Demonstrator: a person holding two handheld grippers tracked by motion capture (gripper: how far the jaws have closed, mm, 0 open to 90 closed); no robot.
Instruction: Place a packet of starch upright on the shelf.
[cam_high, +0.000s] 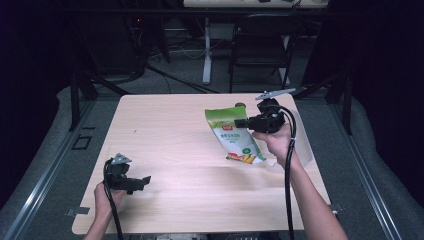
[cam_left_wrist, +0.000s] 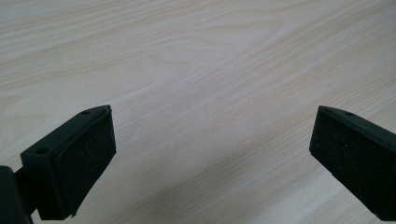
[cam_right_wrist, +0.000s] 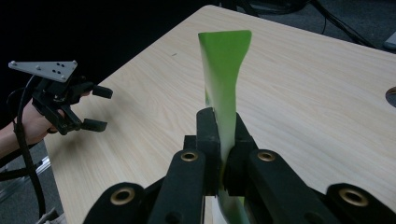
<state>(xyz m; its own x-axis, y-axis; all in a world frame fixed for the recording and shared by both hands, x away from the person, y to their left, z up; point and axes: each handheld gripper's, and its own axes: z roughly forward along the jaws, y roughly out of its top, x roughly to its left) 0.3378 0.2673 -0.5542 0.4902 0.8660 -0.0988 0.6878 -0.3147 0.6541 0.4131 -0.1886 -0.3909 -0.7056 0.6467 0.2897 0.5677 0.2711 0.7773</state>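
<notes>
A green and white snack bag (cam_high: 233, 135) with printed food at its lower end is held above the right half of the table. My right gripper (cam_high: 242, 123) is shut on the bag's edge. In the right gripper view the bag (cam_right_wrist: 225, 79) rises edge-on from between the closed jaws of the right gripper (cam_right_wrist: 222, 149). My left gripper (cam_high: 142, 182) stands open near the table's front left corner, with nothing between its fingers. In the left gripper view its two pads (cam_left_wrist: 84, 158) are wide apart over bare wood. The left gripper (cam_right_wrist: 95, 108) also appears far off in the right gripper view.
The light wooden table (cam_high: 170, 150) is bordered by a grey floor. A black chair (cam_high: 260, 45) and a white table leg (cam_high: 206, 50) stand behind it. A round hole (cam_right_wrist: 391, 95) sits in the tabletop at the right in the right gripper view.
</notes>
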